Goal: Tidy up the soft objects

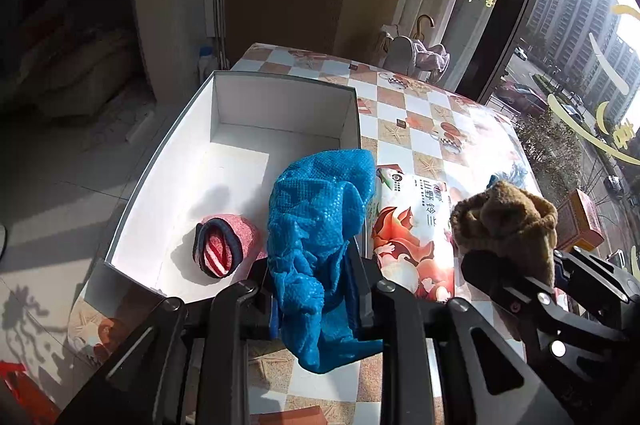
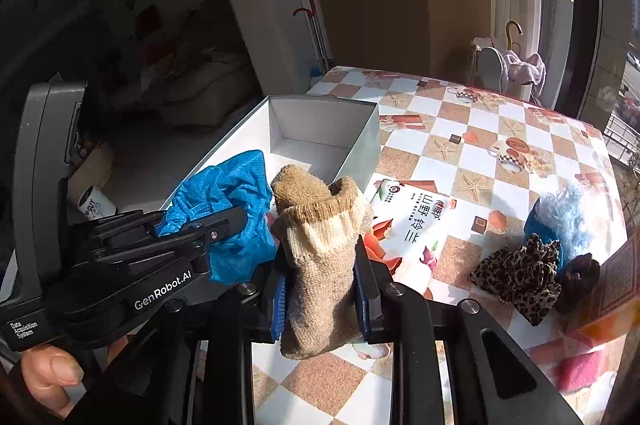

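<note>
So the left tool (image 1: 316, 265) is clamped on a crinkly blue dimpled shoe cover (image 1: 316, 225), held just over the near edge of the white cardboard box (image 1: 168, 161). The right tool (image 2: 320, 285) is pinching a fuzzy tan knit sock (image 2: 320, 253) with a ribbed cuff, above the checkered bench (image 2: 460, 153). A rolled red striped sock (image 1: 224, 245) sits inside the box. The left tool's side reads "GenRobot.AI". A glossy tissue pack (image 2: 416, 221) with a fox cartoon lies flat beside the box, and a leopard-print scrunchie (image 2: 520, 277) lies further right.
</note>
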The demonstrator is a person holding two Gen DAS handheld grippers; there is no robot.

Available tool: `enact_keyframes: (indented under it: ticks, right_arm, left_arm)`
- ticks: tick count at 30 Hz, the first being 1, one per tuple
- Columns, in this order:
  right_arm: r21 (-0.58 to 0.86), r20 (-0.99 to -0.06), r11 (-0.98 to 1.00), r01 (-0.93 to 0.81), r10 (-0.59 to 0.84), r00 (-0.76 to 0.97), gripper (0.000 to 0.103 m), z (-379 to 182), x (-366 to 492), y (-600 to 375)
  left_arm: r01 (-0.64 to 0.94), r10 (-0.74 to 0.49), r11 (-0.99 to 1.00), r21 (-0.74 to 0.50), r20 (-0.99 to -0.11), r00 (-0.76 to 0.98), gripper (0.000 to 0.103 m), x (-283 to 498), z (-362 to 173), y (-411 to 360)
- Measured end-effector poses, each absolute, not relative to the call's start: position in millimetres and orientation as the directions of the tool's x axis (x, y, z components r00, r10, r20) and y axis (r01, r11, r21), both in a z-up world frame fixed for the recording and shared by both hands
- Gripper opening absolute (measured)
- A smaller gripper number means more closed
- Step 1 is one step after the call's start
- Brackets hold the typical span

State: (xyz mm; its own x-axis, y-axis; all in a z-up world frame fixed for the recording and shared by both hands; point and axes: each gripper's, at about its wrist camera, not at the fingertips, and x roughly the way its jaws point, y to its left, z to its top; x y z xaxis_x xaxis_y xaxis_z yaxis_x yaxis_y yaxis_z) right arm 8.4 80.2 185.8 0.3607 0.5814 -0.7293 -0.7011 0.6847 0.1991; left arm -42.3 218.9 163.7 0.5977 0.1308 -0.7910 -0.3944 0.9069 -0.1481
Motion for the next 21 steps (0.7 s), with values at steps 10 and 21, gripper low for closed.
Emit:
enact_keyframes:
  ticks: [10, 21]
  right_arm:
    - [0.183, -0.728, 0.642, -0.744, 0.597, 0.336, 0.028, 186.4, -4.7, 105.8]
    - [0.179, -0.723, 0.597, -0.782, 0.619, 0.307, 0.028, 187.8, -6.5, 134.1]
  left_arm:
    - [-0.456, 0.175, 0.877, -0.15, -0.785, 0.595, 0.026, -63.7, 162.7, 247.6]
    - [-0.505, 0.192, 0.847, -0.167, -0.79, 0.582, 0.026, -76.9, 159.3, 281.4]
